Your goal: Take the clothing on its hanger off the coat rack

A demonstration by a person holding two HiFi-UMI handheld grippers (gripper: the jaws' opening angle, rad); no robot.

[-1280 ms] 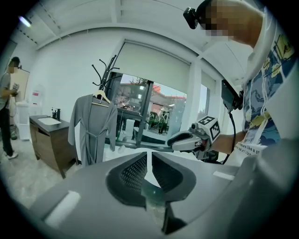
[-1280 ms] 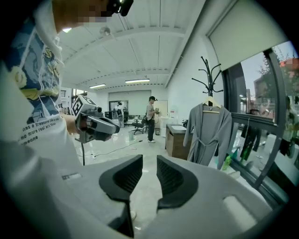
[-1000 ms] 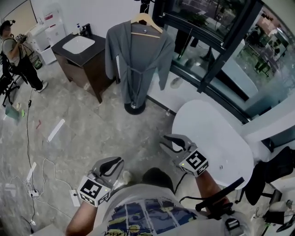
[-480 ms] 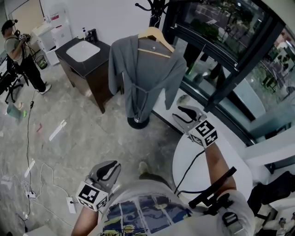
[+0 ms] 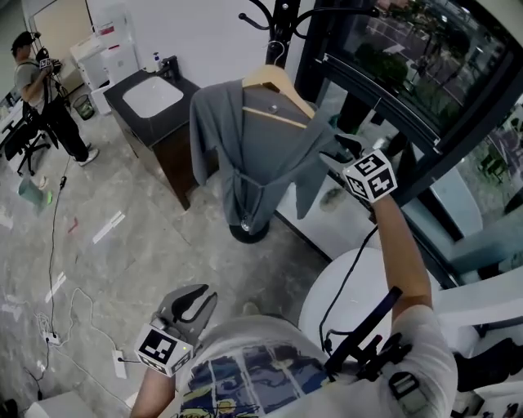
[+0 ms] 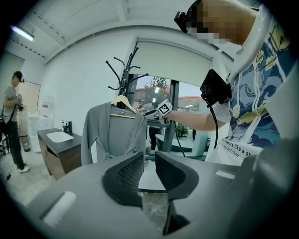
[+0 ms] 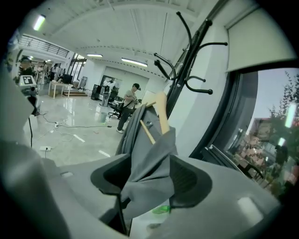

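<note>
Left gripper (image 5: 198,299) hangs low by the person's waist, jaws narrow and empty, well apart from the task. Right gripper (image 5: 335,151) is the nearer: its jaws are opening with the robe's (image 5: 245,155) shoulder cloth between them, at the hanger's (image 5: 274,82) near end. The hanger hooks on the rack (image 5: 282,24) beyond.

Your head view looks steeply down on the coat rack (image 5: 283,33) from above. The left gripper view faces the rack level from farther off; the right gripper view sits close beside it, tilted upward. All three share the rack.
</note>
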